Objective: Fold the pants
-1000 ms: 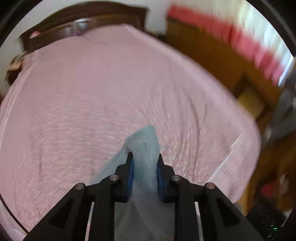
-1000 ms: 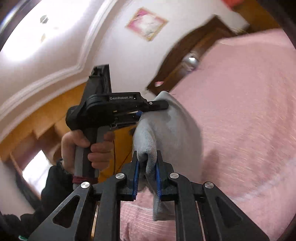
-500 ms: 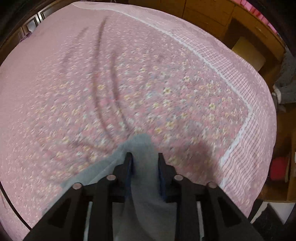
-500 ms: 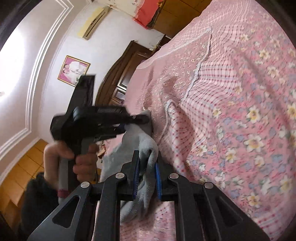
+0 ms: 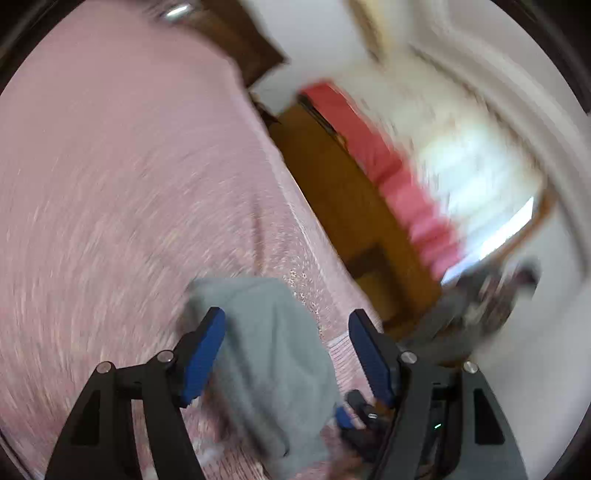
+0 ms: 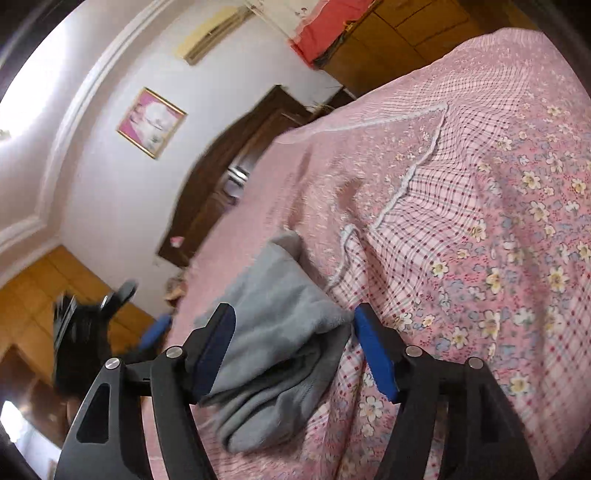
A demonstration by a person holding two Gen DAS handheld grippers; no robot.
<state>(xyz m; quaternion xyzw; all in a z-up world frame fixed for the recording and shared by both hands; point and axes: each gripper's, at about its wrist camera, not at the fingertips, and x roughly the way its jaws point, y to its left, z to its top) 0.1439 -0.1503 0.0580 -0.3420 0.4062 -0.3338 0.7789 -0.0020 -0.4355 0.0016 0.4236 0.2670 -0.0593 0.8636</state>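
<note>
Grey pants (image 6: pixel 280 332) — bunched, soft folds

A bed (image 6: pixel 498 221) is covered by a pink flowered bedspread with a checked border. Behind it, a dark wooden headboard (image 6: pixel 221 184) is set against a white wall, where a framed picture (image 6: pixel 150 122) is hung. Orange-brown wooden cupboards (image 6: pixel 399 33) are seen beyond (a red cloth (image 6: pixel 325 29) is draped there). A bright window (image 5: pixel 480 192) is badly blurred.

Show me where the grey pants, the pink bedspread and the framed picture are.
grey pants (image 6: pixel 280 332): right wrist view, folded middle.
pink bedspread (image 6: pixel 480 206): right wrist view, bare checked part.
framed picture (image 6: pixel 151 123): right wrist view, centre.
</note>
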